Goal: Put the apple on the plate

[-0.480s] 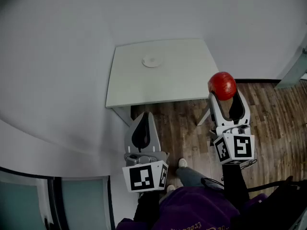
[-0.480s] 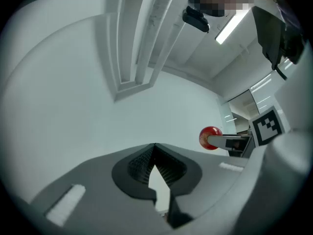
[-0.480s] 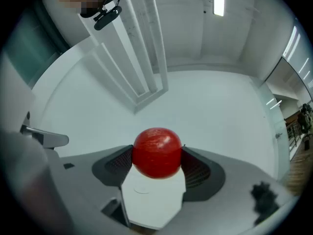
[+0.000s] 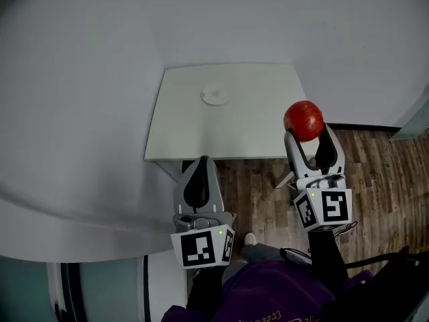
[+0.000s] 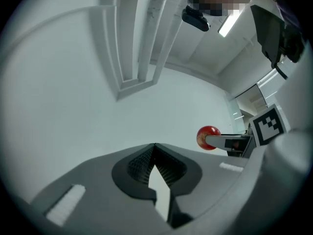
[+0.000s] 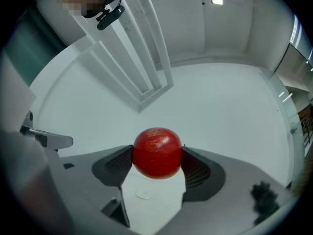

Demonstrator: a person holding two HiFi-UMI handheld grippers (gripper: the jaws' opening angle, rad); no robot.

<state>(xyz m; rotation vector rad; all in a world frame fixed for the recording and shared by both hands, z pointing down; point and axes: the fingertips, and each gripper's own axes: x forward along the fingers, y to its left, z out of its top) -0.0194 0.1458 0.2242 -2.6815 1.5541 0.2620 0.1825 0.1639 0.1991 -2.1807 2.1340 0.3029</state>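
A red apple (image 4: 303, 120) sits clamped between the jaws of my right gripper (image 4: 306, 134), held in the air over the near right corner of a small white table (image 4: 258, 129). In the right gripper view the apple (image 6: 157, 152) fills the gap between the ribbed pads, and the white plate (image 6: 143, 194) shows small below it. That plate (image 4: 214, 96) lies on the far middle of the table. My left gripper (image 4: 203, 161) hangs at the table's near edge, its jaws shut with nothing in them (image 5: 155, 147). From the left gripper view the apple (image 5: 207, 137) appears off to the right.
White walls (image 4: 80, 79) close in behind and to the left of the table. Wooden floor (image 4: 375, 173) lies to the right and in front. The person's shoes and legs (image 4: 258, 247) are below the grippers.
Both grippers and the apple have moved a little forward toward the table; the apple now reaches over the table's near right corner. The grip is unchanged.
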